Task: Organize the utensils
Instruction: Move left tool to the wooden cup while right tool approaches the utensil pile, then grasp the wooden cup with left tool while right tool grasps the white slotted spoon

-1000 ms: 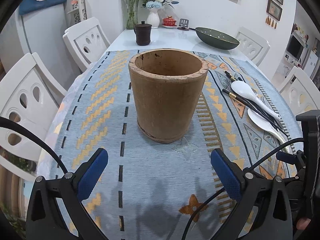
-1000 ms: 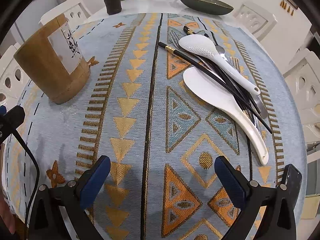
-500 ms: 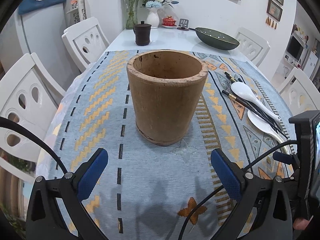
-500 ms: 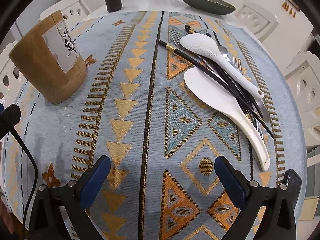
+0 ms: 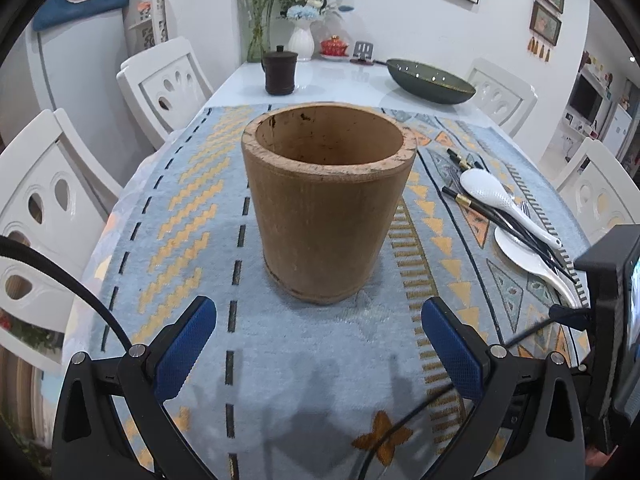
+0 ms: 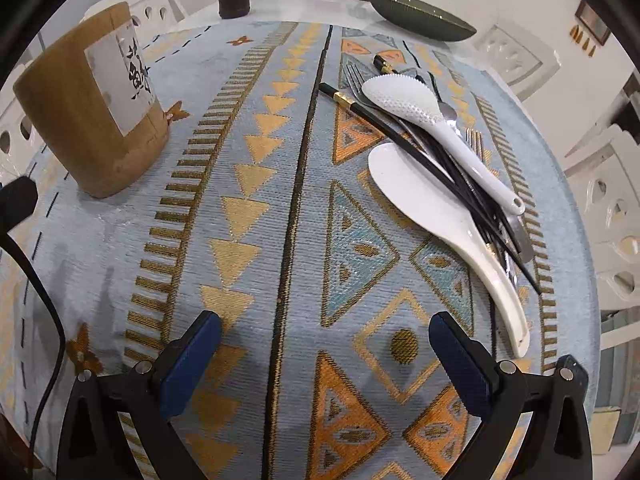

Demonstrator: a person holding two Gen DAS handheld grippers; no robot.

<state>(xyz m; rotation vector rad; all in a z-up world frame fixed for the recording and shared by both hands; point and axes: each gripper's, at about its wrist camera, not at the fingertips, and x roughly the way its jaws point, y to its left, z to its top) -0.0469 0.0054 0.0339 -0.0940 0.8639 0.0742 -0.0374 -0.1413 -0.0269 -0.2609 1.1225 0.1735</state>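
Left hand-held gripper (image 5: 318, 334) spread wide, empty, facing upright bamboo utensil holder (image 5: 328, 204) just ahead on patterned cloth (image 5: 192, 216)

Right hand-held gripper (image 6: 325, 350) equally wide, empty, short of utensil pile at desk's right: two white rice paddles (image 6: 452, 216), black chopsticks (image 6: 404, 132), metal forks (image 6: 476, 140), overlapping

Judgement: paddles light, stiff, slick; take by handle. Chopsticks thin, roll easily; pinch mid-length

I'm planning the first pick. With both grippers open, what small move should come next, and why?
Probably ease the open right gripper forward-right toward the handle of the smooth white plastic rice paddle: it lies nearest, while the empty brown bamboo holder stands upright.
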